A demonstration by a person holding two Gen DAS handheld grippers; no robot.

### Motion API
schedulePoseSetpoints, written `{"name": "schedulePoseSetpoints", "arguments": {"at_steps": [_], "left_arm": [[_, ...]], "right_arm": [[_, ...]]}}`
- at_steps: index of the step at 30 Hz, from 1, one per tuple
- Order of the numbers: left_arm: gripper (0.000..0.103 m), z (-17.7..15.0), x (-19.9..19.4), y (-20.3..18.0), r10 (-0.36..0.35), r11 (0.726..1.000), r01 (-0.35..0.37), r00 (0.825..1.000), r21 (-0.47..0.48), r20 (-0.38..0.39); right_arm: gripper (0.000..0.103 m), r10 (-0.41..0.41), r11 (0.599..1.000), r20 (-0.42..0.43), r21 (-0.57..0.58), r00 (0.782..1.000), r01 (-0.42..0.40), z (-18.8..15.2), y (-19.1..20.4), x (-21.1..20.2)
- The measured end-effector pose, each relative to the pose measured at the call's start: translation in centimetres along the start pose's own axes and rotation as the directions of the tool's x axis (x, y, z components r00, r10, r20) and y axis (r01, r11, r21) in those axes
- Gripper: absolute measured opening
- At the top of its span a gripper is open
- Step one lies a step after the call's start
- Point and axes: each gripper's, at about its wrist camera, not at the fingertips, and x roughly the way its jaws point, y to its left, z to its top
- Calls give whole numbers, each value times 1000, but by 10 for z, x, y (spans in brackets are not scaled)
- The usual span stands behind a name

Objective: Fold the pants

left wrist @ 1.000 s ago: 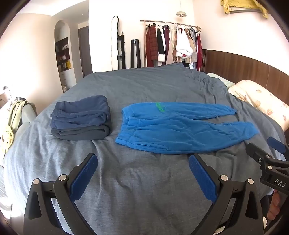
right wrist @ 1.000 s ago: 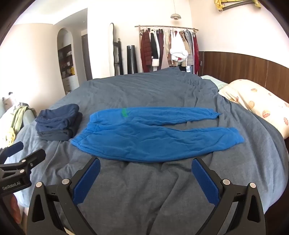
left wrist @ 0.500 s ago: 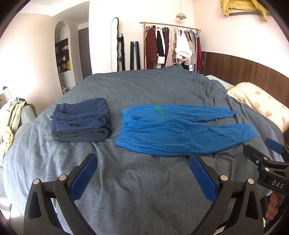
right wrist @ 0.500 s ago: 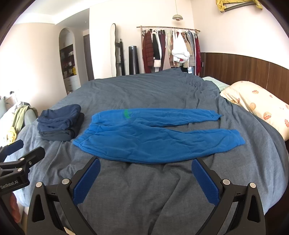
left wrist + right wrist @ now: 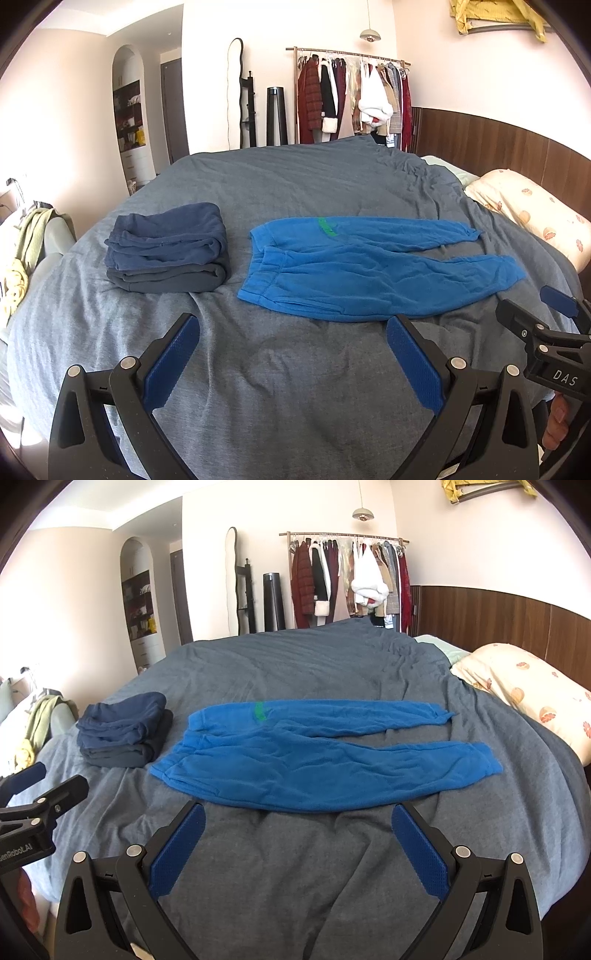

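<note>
Left gripper (image 5: pixel 291 354) and right gripper (image 5: pixel 297 840) side by side, jaws spread wide and empty, above bedspread (image 5: pixel 295 867) short of flat blue pants (image 5: pixel 314 760).

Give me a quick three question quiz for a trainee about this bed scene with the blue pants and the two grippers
1. True or false: the blue pants lie spread flat on the grey bedcover, legs apart.
2. What lies beside the waistband? A) the folded dark stack B) a book C) a shoe
3. Fill in: both the left gripper and the right gripper are ____ and hold nothing.

Key: 1 true; 2 A; 3 open.
</note>
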Motion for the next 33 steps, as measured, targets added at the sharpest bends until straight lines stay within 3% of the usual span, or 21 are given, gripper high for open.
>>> {"name": "schedulePoseSetpoints", "arguments": {"at_steps": [33], "left_arm": [[103, 2, -8, 4, 3, 1000, -3, 999, 8, 35]], "right_arm": [[102, 4, 1000, 30, -13, 1000, -4, 6, 2, -6]]}}
